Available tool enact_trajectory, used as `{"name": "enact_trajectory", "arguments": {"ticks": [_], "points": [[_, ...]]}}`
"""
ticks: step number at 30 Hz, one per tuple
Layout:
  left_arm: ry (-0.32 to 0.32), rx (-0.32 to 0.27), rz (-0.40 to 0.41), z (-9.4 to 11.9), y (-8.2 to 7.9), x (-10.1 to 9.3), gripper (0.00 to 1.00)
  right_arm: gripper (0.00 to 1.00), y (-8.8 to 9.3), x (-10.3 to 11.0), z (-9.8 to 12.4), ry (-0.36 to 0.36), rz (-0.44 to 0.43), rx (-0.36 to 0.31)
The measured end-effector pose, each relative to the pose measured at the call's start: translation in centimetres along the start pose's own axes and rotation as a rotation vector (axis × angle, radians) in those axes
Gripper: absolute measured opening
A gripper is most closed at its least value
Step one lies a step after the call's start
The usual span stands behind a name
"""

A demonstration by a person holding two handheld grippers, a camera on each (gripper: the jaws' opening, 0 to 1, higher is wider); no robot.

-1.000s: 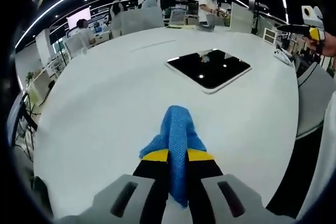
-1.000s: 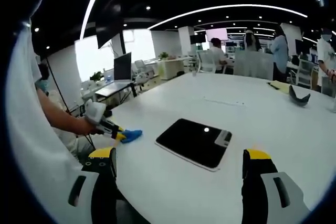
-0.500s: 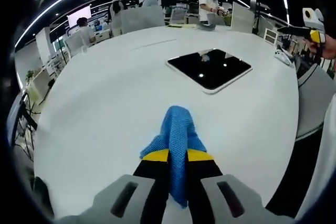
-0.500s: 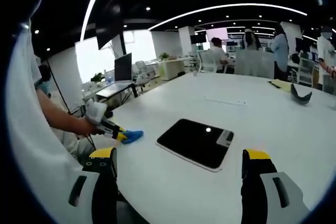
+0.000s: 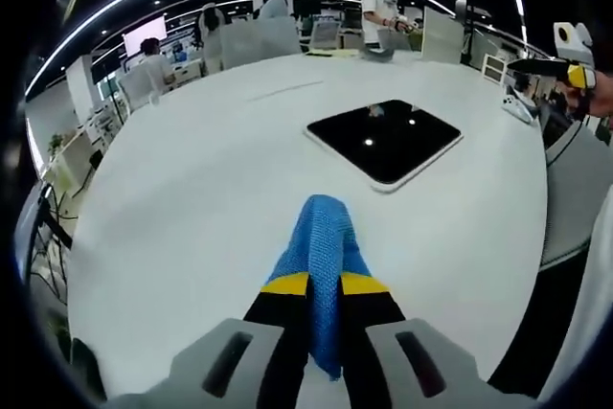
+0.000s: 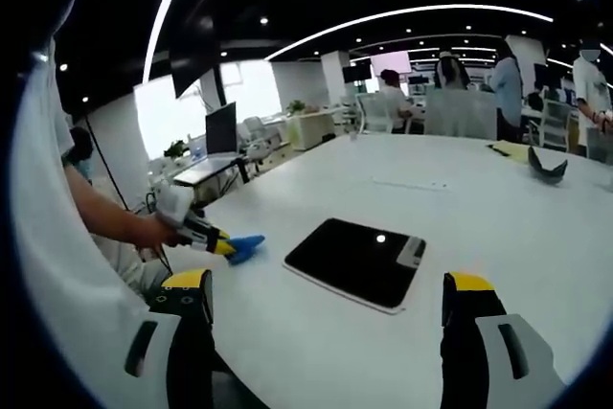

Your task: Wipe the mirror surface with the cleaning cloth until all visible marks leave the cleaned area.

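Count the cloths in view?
1: the blue cleaning cloth, clamped in the left gripper over the white table, short of the mirror. Others may be hidden.

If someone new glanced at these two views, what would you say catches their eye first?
Probably the bright blue cloth pinched in the left gripper, low over the big white table. Next comes the dark mirror lying flat on the table beyond the cloth, apart from it. The right gripper hangs with its jaws wide apart, holding nothing.
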State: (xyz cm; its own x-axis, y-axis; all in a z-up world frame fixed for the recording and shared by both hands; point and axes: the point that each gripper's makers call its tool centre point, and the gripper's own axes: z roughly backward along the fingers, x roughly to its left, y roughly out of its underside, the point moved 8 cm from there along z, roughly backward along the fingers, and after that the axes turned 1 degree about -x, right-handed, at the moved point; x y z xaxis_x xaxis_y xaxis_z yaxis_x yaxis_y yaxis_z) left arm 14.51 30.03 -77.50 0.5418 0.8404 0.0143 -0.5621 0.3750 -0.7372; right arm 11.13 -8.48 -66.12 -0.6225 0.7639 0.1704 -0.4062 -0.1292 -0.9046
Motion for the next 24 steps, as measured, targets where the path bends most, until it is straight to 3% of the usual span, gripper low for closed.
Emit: {"name": "enact_trajectory", "arguments": {"ticks": [24], "points": [[-0.006, -0.093, -0.044, -2.6, -6.4, 1.1, 0.07, 1.0, 0.3, -0.4, -0.2, 0.005, -0.015, 0.007]]}}
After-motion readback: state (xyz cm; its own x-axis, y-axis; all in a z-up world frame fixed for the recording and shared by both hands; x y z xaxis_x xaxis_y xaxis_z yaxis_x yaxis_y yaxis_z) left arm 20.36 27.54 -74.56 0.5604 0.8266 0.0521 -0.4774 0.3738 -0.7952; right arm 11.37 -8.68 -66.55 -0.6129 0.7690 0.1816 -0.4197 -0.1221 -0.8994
